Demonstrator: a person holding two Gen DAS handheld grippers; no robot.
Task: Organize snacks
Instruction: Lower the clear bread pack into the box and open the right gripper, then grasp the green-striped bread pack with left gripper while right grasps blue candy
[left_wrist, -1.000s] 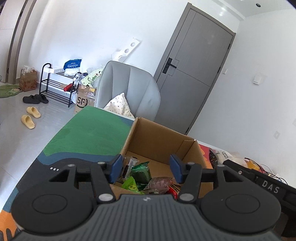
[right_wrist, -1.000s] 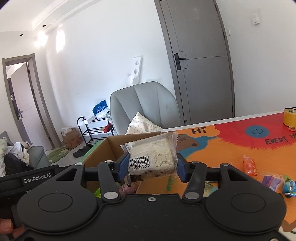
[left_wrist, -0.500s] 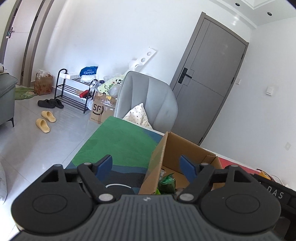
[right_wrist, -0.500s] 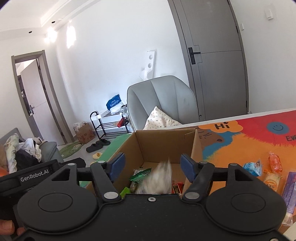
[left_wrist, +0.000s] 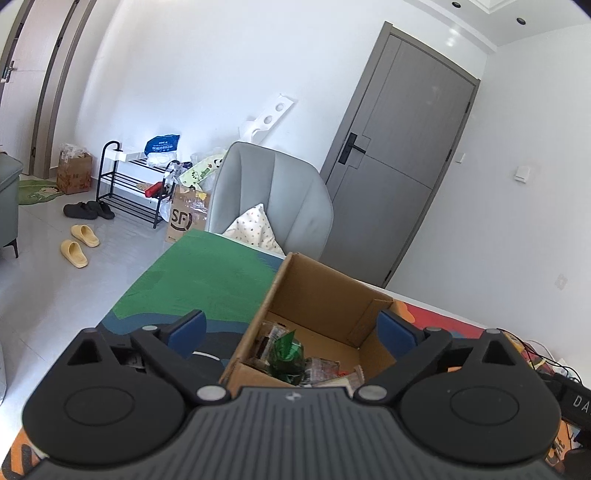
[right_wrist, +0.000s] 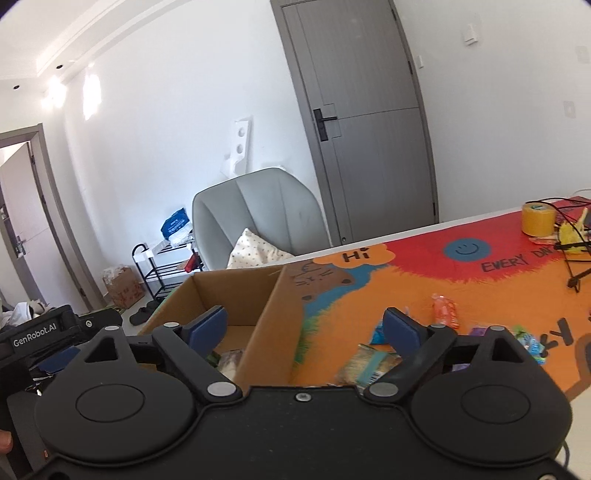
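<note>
An open cardboard box (left_wrist: 314, 295) stands on the table with several snack packets in it, among them a green packet (left_wrist: 286, 352). My left gripper (left_wrist: 291, 330) hovers just before the box's near left corner; its jaws are opening and hold nothing. In the right wrist view the same box (right_wrist: 229, 288) is at the left, with a pale wrapped snack (right_wrist: 229, 360) lying inside. My right gripper (right_wrist: 304, 326) straddles the box's right wall, jaws opening, nothing between them. Loose snacks lie on the mat to the right: an orange packet (right_wrist: 445, 308), a tan-green packet (right_wrist: 369, 365), a teal packet (right_wrist: 528, 339).
A colourful mat (right_wrist: 480, 273) covers the table. A yellow tape roll (right_wrist: 537, 219) and black cables (right_wrist: 572, 258) sit at its far right. Behind the table stand a grey chair (left_wrist: 273, 199) with a cushion, a shoe rack (left_wrist: 129, 184) and a grey door (right_wrist: 369, 129).
My right gripper opened and let go of the pale wrapped snack, which dropped into the box; its view then swung right. My left gripper's jaws spread wide and it drew back from the box.
</note>
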